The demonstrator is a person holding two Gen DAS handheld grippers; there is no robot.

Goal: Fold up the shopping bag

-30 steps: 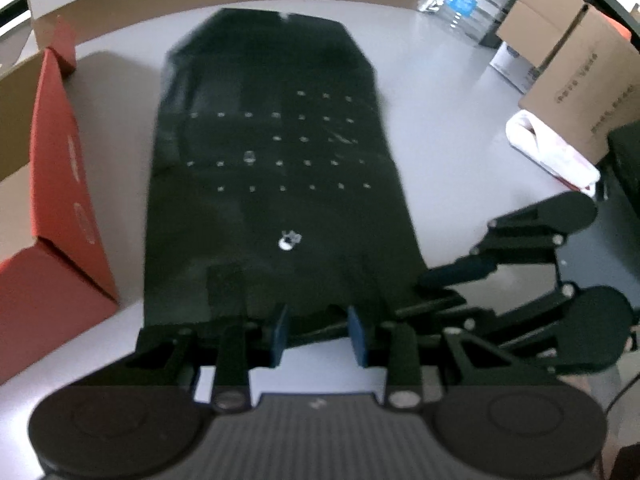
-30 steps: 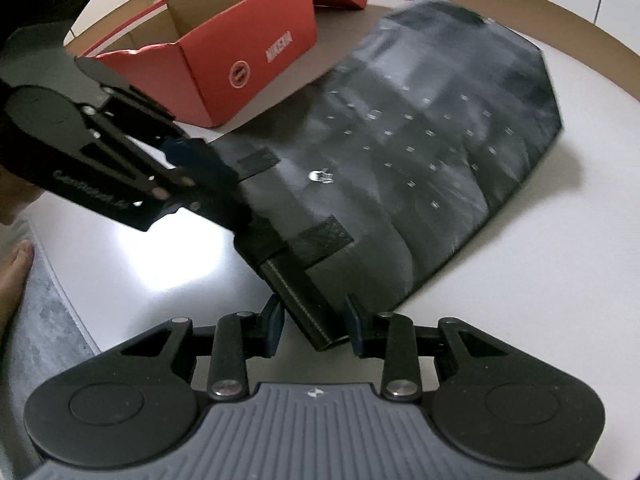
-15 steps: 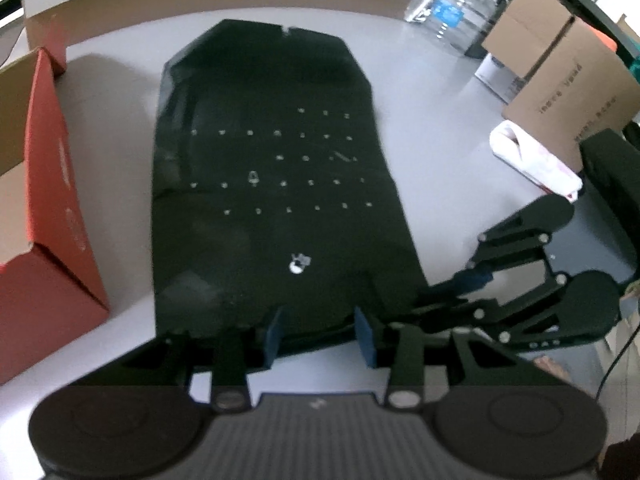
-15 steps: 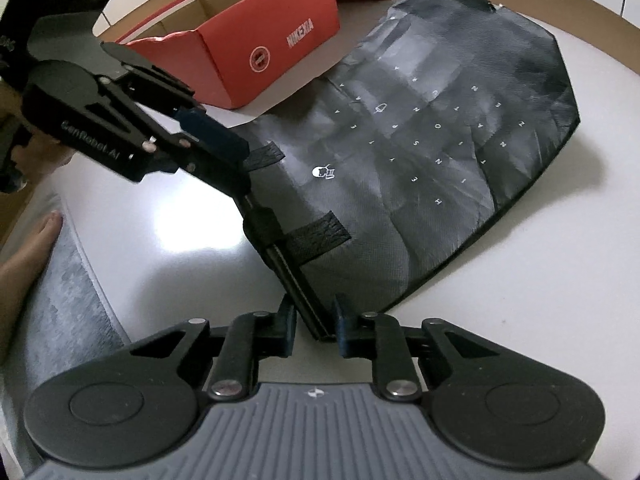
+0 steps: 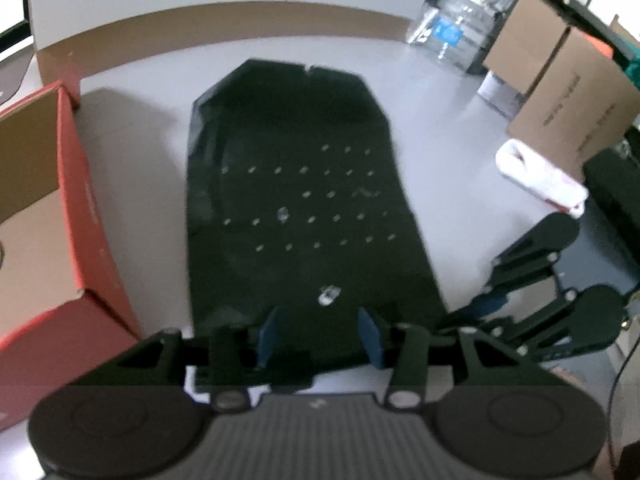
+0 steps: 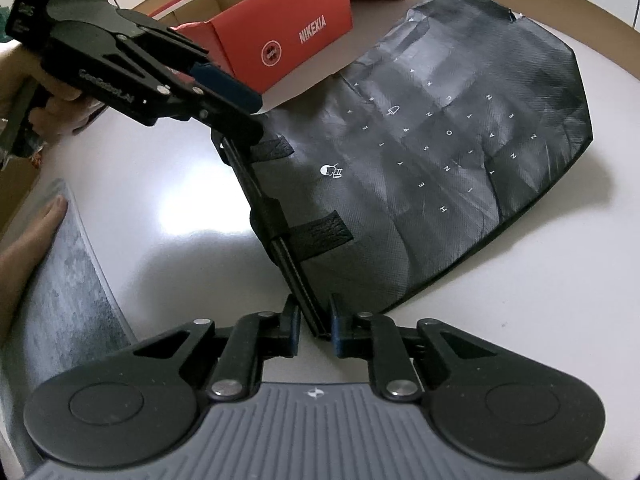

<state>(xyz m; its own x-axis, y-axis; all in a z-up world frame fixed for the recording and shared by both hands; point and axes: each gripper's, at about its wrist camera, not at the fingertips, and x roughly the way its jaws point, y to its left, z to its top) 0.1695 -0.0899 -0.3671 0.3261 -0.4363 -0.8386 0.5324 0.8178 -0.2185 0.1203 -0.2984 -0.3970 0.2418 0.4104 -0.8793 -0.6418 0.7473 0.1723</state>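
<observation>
Left wrist view, bag: the black shopping bag [image 5: 296, 216] lies flat and lengthwise on the white table [image 5: 448, 128], its handle end nearest us, probably so it can be folded away from us.
Left wrist view, left gripper: our left gripper [image 5: 318, 334] hovers over the near edge with its blue pads well apart; the jaws have just been opening, and only flat bag fabric shows between them, unpinched. They stand wider than a second ago.
Left wrist view, surroundings: a red cardboard box [image 5: 52, 248] sits just beside the bag's left edge; the right gripper [image 5: 492, 304] shows at the bag's right corner.
Right wrist view, right gripper: our right gripper [image 6: 314, 326] is clamped on the bag's stiff handle strip [image 6: 280, 232] along the top edge. Its jaws have just been closing; a second ago they stood apart around the strip.
Right wrist view, purpose: we judge this pinch anchors one corner so the top edge can be lifted.
Right wrist view, left gripper: it reaches the far end of the same strip, tips [image 6: 236, 96] spread.
Right wrist view, box: the red box, printed NIKEXIA [image 6: 280, 40], touches the bag's far side.
</observation>
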